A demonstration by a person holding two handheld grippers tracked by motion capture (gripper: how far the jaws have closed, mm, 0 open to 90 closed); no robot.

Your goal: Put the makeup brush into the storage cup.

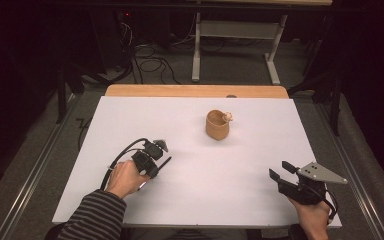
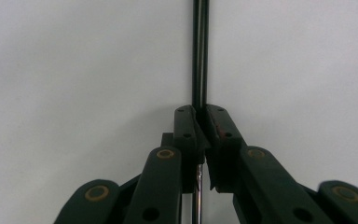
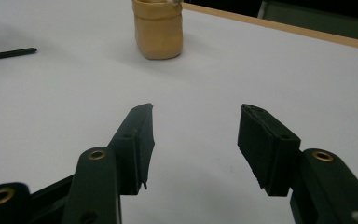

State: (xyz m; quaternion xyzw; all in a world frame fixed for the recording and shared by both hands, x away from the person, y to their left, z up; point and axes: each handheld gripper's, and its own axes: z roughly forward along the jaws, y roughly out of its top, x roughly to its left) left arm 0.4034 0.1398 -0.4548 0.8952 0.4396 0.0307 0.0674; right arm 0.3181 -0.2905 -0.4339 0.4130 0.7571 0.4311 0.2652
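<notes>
A: Thin black rod (image 2: 199,51), clamped between the closed jaws of the left gripper (image 1: 156,165); lying low over the white tabletop (image 1: 200,190), near its left front, tip pointing toward the table's middle.

B: Same rod (image 3: 9,53) visible at far left in the right gripper view, flat against the white surface. Gripped near one end, most of the length projecting free.

A: Tan cup (image 1: 217,125) farther back, right of centre, well apart from the rod; small pale object (image 1: 227,117) resting at its rim, identity not clear.

B: Right gripper (image 1: 281,171) at the near right corner, jaws spread wide, nothing between them; aimed roughly at the cup (image 3: 158,29).

A: Likely hazards: rod pivoting or sliding in so narrow a pinch, owing to the long free end; tip snagging on the tabletop if lowered at a slant.

B: Also tipping of the cup, if struck sideways by the rod or nudged by the open right jaws; loss of the pale object from the rim in that case.
</notes>
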